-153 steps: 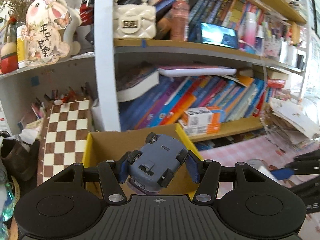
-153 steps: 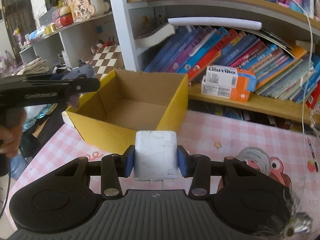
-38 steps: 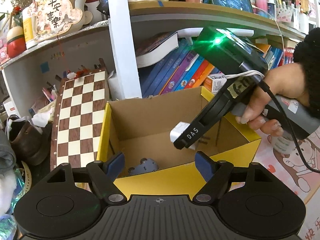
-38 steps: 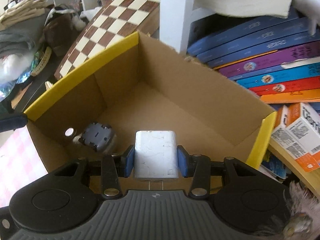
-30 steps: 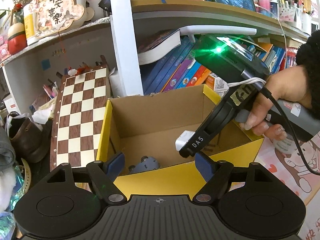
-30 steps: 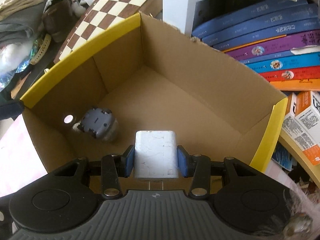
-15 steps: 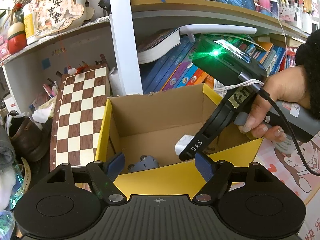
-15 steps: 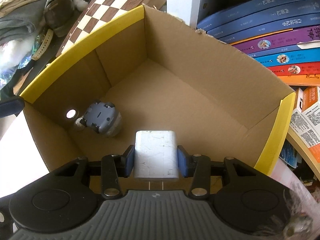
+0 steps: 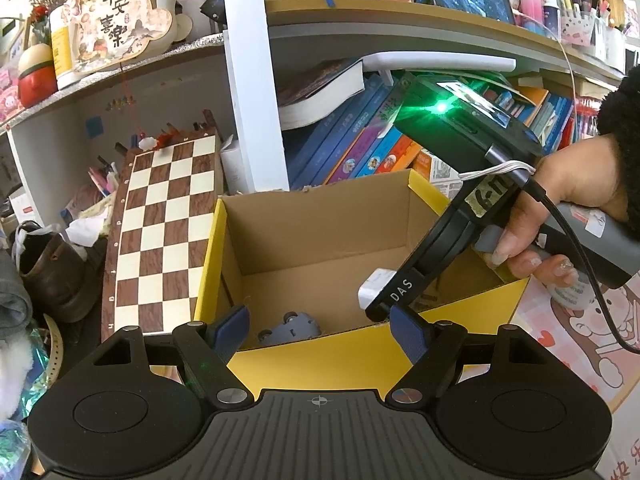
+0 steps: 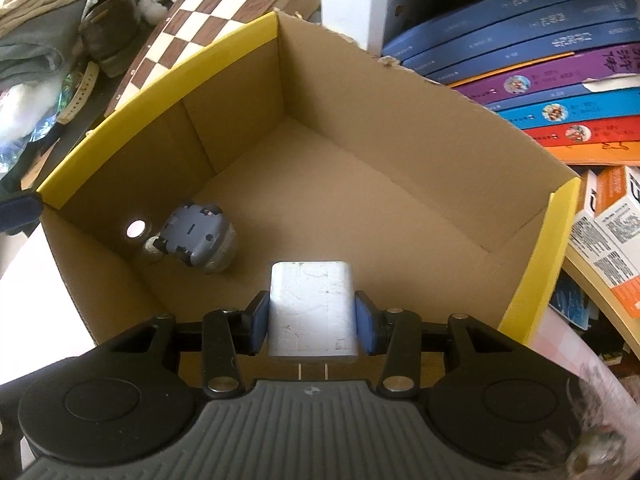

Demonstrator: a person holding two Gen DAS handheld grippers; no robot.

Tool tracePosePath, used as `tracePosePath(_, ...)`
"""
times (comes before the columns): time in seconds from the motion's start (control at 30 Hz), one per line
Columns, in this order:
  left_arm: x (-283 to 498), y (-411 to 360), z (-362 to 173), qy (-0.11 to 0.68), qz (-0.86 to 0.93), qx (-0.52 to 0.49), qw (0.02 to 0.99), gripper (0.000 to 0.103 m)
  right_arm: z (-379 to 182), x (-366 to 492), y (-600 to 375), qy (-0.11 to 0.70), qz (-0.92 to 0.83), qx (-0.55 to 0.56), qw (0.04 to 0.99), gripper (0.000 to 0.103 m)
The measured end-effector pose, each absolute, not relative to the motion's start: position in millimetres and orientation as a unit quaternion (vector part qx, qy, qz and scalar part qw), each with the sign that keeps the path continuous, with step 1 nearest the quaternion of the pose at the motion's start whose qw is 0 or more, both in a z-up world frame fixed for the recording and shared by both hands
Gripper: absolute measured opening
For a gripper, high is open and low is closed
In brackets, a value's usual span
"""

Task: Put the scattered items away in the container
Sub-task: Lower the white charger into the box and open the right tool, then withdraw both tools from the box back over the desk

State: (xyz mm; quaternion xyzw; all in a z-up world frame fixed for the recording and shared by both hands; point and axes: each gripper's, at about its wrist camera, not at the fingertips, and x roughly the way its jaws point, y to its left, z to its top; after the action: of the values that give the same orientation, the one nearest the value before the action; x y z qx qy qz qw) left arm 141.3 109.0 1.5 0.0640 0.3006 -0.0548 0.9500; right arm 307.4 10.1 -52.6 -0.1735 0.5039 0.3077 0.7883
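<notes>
The toy car [image 10: 198, 240] is already laid in the box [image 10: 400, 92]; the white charger [image 10: 312, 308] is being let go by the right gripper [image 10: 311, 322], its jaws just parted, while the left gripper [image 9: 318, 330] is held wide and empty.

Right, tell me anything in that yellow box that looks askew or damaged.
The grey toy car lies tipped over in the near-left corner of the cardboard box, wheels and underside showing. The box's far rim is torn and ragged by the white shelf post. A small round hole pierces its left wall.
</notes>
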Motion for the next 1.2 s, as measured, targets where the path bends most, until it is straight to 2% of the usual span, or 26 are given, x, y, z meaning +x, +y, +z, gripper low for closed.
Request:
tracePosePath(0.03, 141.0, 108.8, 1.9, 0.3, -0.055, 0.064, 0.95, 0.079, -50.0, 307.0, 8.8, 0.499, 0.307, -0.171, 0.792, 0.057)
tracePosePath(0.3, 137.3, 106.0, 5.9, 0.294, -0.058, 0.066, 0.952, 0.079, -29.5, 302.2, 2.7, 0.476, 0.308, -0.16, 0.808, 0.063)
tracePosePath(0.7, 128.6, 103.4, 14.9, 0.287, -0.056, 0.073, 0.954, 0.079, -7.7, 279.2, -12.8, 0.452, 0.309, -0.137, 0.825, 0.068)
tracePosePath(1.2, 117.8, 99.9, 28.3, 0.288, -0.032, 0.073, 0.954, 0.08, 27.6, 235.1, -57.1, 0.388, 0.28, -0.09, 0.873, 0.069)
